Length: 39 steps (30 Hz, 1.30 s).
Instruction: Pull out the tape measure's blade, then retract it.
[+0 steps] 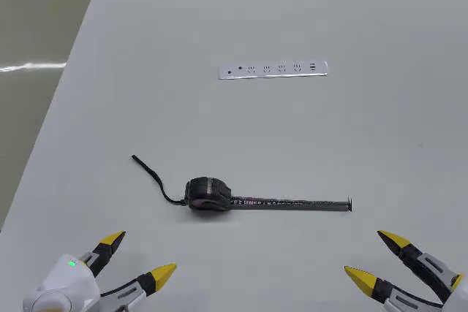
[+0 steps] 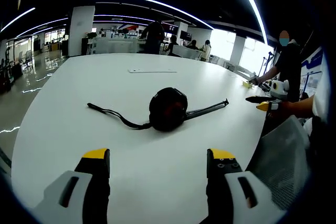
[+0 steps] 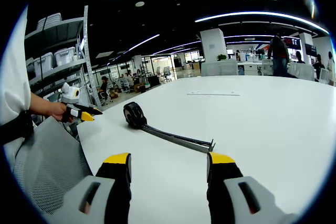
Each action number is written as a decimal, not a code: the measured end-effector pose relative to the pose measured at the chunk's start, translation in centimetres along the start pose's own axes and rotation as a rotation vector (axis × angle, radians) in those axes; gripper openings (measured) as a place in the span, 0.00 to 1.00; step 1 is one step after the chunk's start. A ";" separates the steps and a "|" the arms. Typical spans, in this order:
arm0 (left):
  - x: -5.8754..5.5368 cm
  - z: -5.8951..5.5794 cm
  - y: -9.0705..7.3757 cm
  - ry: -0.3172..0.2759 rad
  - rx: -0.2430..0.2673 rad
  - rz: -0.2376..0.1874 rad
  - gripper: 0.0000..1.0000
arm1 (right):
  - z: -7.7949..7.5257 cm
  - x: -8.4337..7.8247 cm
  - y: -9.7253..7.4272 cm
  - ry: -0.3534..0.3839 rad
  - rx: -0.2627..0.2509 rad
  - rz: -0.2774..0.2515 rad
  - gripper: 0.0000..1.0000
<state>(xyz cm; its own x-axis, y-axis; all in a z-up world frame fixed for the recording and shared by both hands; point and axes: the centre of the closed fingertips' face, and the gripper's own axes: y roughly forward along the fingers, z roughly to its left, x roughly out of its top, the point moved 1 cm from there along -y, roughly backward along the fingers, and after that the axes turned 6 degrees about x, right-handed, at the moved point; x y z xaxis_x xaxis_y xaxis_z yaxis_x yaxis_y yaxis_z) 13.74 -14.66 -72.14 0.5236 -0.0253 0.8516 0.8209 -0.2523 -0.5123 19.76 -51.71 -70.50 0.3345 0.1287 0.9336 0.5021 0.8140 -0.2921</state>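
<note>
A black tape measure (image 1: 208,194) lies on the white table, its blade (image 1: 292,204) pulled out to the right and ending in a hook (image 1: 349,204). A black wrist strap (image 1: 150,175) trails to its left. My left gripper (image 1: 135,257) hangs open at the near left, short of the case (image 2: 168,108). My right gripper (image 1: 380,257) is open at the near right, just short of the blade's hook (image 3: 211,145). The case (image 3: 135,115) lies further off in the right gripper view. Nothing is held.
A white power strip (image 1: 273,70) lies flat further back on the table (image 1: 365,144). The table's left edge runs along a shiny floor (image 1: 36,34). People and desks stand far off in the gripper views.
</note>
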 end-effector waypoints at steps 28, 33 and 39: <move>0.9 -0.4 1.3 -0.015 0.000 0.017 0.75 | -0.4 0.1 1.0 0.000 0.010 0.001 0.58; 1.2 -1.4 2.1 -0.016 -0.014 0.018 0.76 | -0.7 0.4 1.5 0.002 0.019 -0.004 0.58; 1.6 -1.9 2.8 -0.019 -0.006 0.020 0.77 | -0.8 0.6 1.9 -0.004 0.027 -0.002 0.58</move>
<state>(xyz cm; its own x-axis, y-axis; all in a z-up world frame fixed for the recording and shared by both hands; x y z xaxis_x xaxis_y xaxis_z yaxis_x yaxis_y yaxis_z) 16.44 -17.29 -72.01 0.5440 -0.0120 0.8390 0.8090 -0.2580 -0.5282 21.59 -50.54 -70.69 0.3303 0.1291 0.9350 0.4809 0.8294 -0.2844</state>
